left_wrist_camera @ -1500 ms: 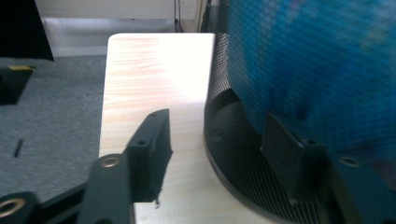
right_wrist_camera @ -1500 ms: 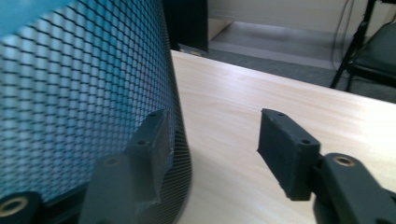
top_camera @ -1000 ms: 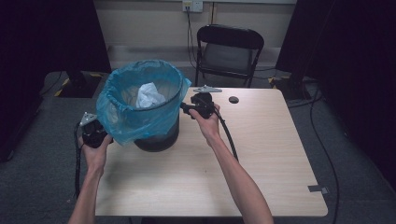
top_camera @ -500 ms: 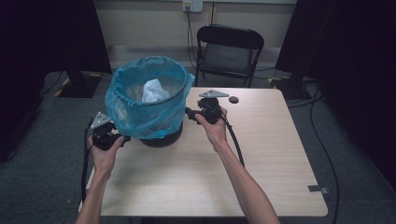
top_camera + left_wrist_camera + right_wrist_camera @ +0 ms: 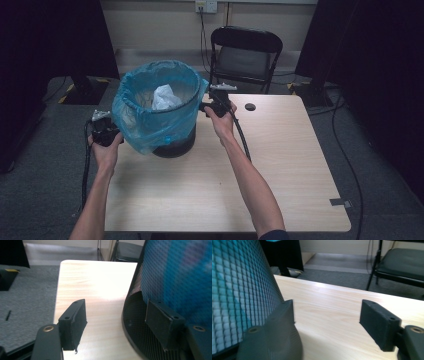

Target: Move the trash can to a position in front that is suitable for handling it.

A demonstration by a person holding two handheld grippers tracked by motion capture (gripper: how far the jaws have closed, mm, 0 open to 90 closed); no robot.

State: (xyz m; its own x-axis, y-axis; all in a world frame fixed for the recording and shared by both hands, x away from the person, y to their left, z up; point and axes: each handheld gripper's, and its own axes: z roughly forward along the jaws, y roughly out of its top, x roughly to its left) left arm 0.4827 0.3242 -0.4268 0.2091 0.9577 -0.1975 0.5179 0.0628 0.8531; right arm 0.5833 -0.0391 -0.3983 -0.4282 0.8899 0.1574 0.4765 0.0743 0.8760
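Both tongs have just been opening w/ nothing between the jaws: left tongs point(image 5: 107, 131) and right tongs point(image 5: 210, 106) now spread, flanking the mesh bin point(image 5: 172, 145) w/ blue bag point(image 5: 150, 125) at desk's point(image 5: 280, 165) back-left. Bin sits further left than 1 moment ago; hands look to have let go, so repositioning's probably done.

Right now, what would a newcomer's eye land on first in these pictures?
The black mesh bin lined with a bright blue bag stands out at the table's far left, with crumpled white paper inside it. The left gripper and right gripper flank the bin, jaws open and gripping nothing. Behind the table stands a black folding chair.
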